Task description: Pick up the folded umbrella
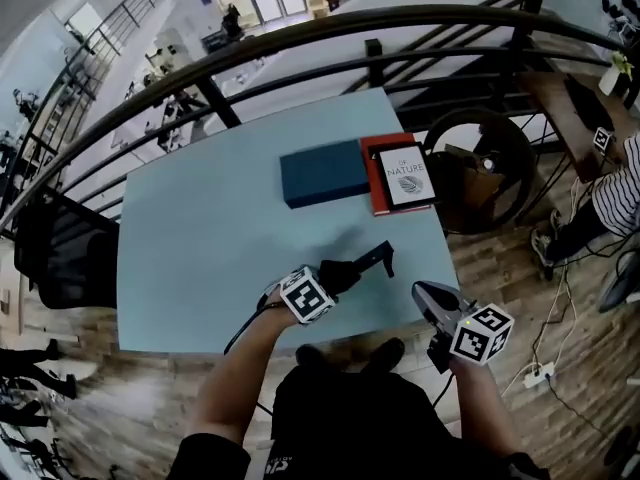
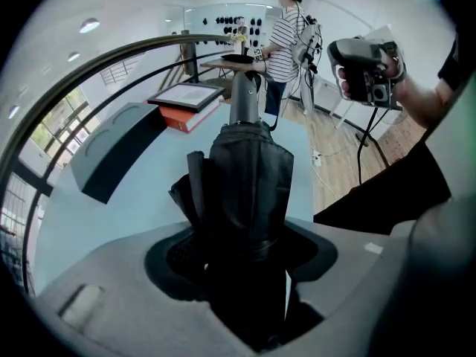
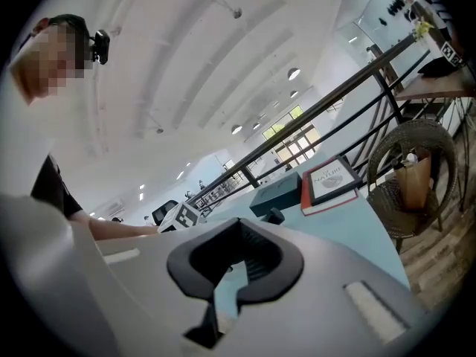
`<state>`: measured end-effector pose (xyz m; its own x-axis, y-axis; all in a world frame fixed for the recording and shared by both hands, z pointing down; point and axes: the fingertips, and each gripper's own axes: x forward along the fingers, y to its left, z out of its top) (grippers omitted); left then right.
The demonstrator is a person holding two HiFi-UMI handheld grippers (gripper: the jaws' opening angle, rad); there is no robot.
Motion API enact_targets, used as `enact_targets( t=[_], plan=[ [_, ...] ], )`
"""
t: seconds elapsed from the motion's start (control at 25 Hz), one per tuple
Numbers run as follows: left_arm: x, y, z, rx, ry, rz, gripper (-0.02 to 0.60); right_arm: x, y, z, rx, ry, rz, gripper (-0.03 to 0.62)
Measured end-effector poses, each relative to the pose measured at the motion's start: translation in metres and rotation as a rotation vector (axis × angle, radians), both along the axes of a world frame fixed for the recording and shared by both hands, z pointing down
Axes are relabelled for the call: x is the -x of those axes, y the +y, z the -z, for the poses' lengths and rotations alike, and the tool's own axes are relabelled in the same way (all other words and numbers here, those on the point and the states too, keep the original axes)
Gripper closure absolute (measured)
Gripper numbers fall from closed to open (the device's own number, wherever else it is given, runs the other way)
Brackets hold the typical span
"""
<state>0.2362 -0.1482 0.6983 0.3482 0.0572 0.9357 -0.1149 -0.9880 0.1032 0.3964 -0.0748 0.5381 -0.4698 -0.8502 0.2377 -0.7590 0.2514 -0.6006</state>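
The folded black umbrella (image 1: 362,262) is held above the light blue table (image 1: 200,248), near its front edge. My left gripper (image 1: 335,278) is shut on the umbrella's fabric body (image 2: 249,177), whose grey handle end (image 2: 244,103) points away from me. Only the umbrella fills the left gripper (image 2: 245,251). My right gripper (image 1: 430,298) hangs off the table's front right corner, apart from the umbrella. In the right gripper view the right gripper (image 3: 223,288) holds nothing, and its jaws stand close together.
A dark teal box (image 1: 322,173) and a red book (image 1: 378,198) with a white-covered book (image 1: 405,176) on it lie at the table's far right. A wicker chair (image 1: 480,168) stands to the right, a black railing (image 1: 300,38) behind, and a person in a striped shirt (image 1: 615,188) far right.
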Motion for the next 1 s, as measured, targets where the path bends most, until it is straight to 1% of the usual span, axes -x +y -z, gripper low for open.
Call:
enact_targets(
  t=[0.16,0.28,0.4,0.52,0.64,0.8,1.0],
  plan=[
    [0.023,-0.008,0.033,-0.070,0.093,0.092,0.311,0.022,-0.013,0.011,-0.021,0.010,0.035,0.592],
    [0.047,-0.012,0.054,-0.075,0.152,0.151,0.311,0.048,-0.025,0.016,-0.026,0.012,0.056,0.592],
    [0.074,-0.018,0.069,-0.108,0.216,0.186,0.311,0.085,-0.039,0.019,-0.029,0.024,0.101,0.592],
    [0.109,-0.026,0.077,-0.129,0.251,0.226,0.311,0.126,-0.054,0.020,-0.027,0.053,0.152,0.592],
    [0.147,-0.031,0.091,-0.150,0.277,0.249,0.311,0.168,-0.065,0.025,-0.032,0.058,0.184,0.592],
    [0.197,-0.040,0.113,-0.169,0.341,0.299,0.311,0.229,-0.078,0.034,-0.038,0.060,0.245,0.592],
    [0.252,-0.054,0.137,-0.216,0.398,0.350,0.311,0.281,-0.093,0.043,-0.059,0.071,0.292,0.592]
  ],
)
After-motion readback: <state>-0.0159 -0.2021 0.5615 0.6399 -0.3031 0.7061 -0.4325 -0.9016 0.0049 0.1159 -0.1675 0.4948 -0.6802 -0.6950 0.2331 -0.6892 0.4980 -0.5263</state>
